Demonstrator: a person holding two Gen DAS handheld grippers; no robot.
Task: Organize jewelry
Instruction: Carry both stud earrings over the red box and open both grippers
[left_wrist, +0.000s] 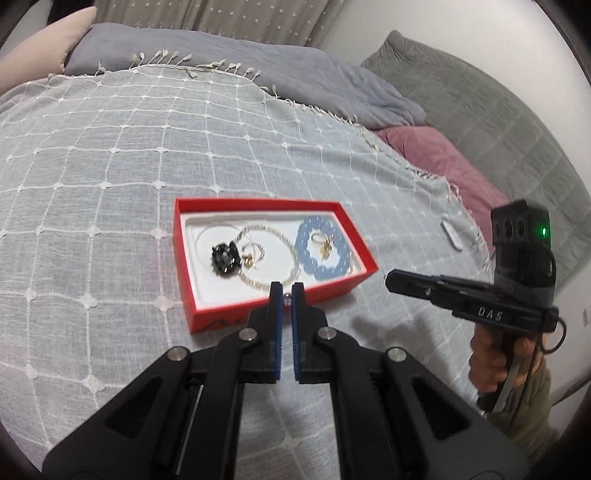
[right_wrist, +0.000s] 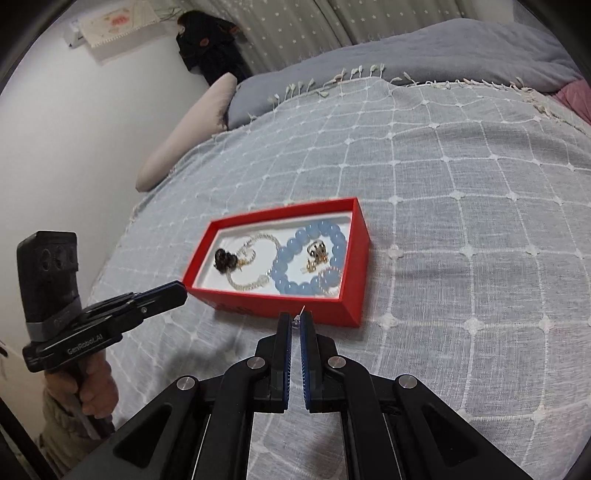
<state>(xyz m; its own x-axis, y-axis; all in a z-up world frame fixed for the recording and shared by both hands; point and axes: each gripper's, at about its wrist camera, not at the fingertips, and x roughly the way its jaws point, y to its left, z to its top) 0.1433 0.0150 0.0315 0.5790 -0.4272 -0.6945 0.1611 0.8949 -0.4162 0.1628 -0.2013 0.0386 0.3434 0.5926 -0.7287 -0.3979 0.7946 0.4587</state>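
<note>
An open red box (left_wrist: 258, 202) (right_wrist: 280, 212) with a white lining lies on the bed. In it are a blue bead bracelet (left_wrist: 301, 243) (right_wrist: 284, 254), a black crystal piece (left_wrist: 225, 258) (right_wrist: 224, 260), a clear bead chain (left_wrist: 284, 240) (right_wrist: 251, 284) and small gold pieces (left_wrist: 321, 245) (right_wrist: 316, 254). My left gripper (left_wrist: 286, 291) (right_wrist: 179, 291) hovers at the box's near wall, shut on a tiny silver piece (left_wrist: 286, 295). Just in front of the box, my right gripper (right_wrist: 296, 318) (left_wrist: 391, 277) is shut on a small clear stud with a thin pin (right_wrist: 297, 315).
A grey throw with a white grid (left_wrist: 110, 166) covers the bed. Behind it lie a blue-grey duvet (left_wrist: 258, 62), a pale pillow (right_wrist: 184, 133), a mauve blanket (left_wrist: 443, 162) and a grey quilt (left_wrist: 480, 110). A small white item (left_wrist: 452, 234) rests right of the box.
</note>
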